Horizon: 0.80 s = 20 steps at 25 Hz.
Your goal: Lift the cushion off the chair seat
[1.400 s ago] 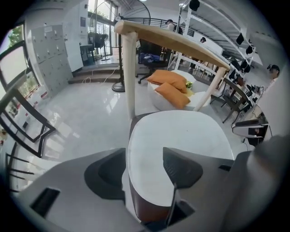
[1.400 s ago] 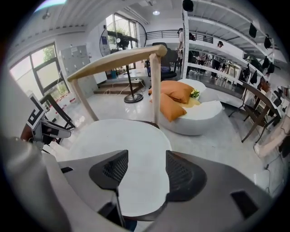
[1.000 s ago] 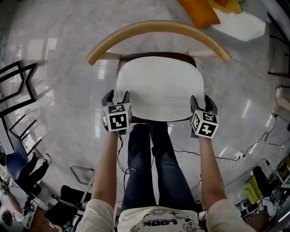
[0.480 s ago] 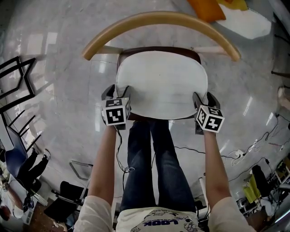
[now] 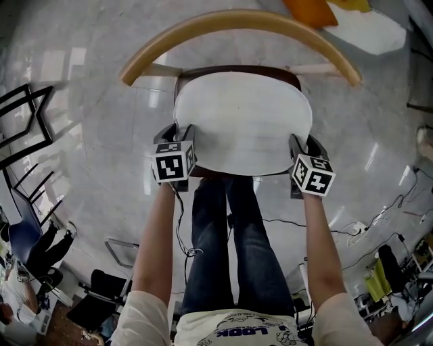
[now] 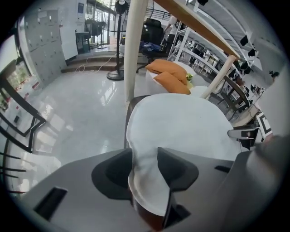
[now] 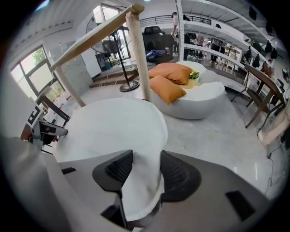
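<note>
A white cushion [image 5: 240, 121] lies flat on the dark brown seat [image 5: 237, 70] of a chair with a curved wooden backrest [image 5: 237, 21]. My left gripper [image 5: 177, 132] is at the cushion's near left corner and my right gripper [image 5: 304, 143] is at its near right corner. In the left gripper view the jaws of the left gripper [image 6: 145, 163] are closing, and the cushion's edge [image 6: 145, 181] is pinched between the pads. The right gripper [image 7: 146, 170] is closing the same way, its ribbed pads squeezing the cushion's edge [image 7: 138, 190].
My legs [image 5: 226, 236] stand just in front of the seat. Orange pillows [image 5: 311, 10] lie on a white beanbag [image 5: 375, 32] behind the chair. A black metal frame [image 5: 27, 128] stands at the left. Cables [image 5: 352, 233] trail across the glossy floor at the right.
Both grippers have sunk a little over the cushion's near corners. Their jaws have narrowed from wide open onto the cushion's edge.
</note>
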Available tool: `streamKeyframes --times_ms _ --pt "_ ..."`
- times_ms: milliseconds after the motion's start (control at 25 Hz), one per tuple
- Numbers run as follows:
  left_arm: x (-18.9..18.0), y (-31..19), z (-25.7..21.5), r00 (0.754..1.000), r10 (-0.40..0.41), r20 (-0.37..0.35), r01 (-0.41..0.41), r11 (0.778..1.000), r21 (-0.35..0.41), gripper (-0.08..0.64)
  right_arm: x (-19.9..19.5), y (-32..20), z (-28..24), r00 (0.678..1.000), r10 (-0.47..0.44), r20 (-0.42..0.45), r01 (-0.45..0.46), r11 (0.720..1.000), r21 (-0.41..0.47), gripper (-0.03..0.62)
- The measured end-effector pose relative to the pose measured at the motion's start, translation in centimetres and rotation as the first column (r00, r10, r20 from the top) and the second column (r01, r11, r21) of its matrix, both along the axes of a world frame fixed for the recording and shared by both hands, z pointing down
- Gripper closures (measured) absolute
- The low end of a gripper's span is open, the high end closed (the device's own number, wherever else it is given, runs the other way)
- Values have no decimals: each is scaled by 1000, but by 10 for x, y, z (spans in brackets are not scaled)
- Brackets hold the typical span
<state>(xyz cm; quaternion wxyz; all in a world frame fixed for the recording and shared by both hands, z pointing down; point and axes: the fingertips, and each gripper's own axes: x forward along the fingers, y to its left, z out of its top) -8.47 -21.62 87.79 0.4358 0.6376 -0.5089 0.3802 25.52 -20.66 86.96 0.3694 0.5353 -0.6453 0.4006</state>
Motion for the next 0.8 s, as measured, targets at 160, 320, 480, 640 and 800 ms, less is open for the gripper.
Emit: streamKeyframes --times_ms 160,320,480,640,800 --pt "2 0 -5 999 0 48 -1 1000 7 424 1 -1 -6 999 -1 -54 2 1000 14 443" --pt "-1 3 -16 997 -13 80 12 1000 6 522 2 2 -22 997 19 -70 -17 999 30 512" --pt "2 3 -33 996 25 83 -25 1000 9 532 -1 2 -43 997 15 -70 -11 998 65 526" --pt "2 13 -59 997 21 70 -23 1000 19 532 -6 10 -77 997 9 -79 -1 995 104 529" --pt "-1 23 -100 996 43 76 -48 997 67 532 -11 21 -121 996 25 -81 -13 989 145 528"
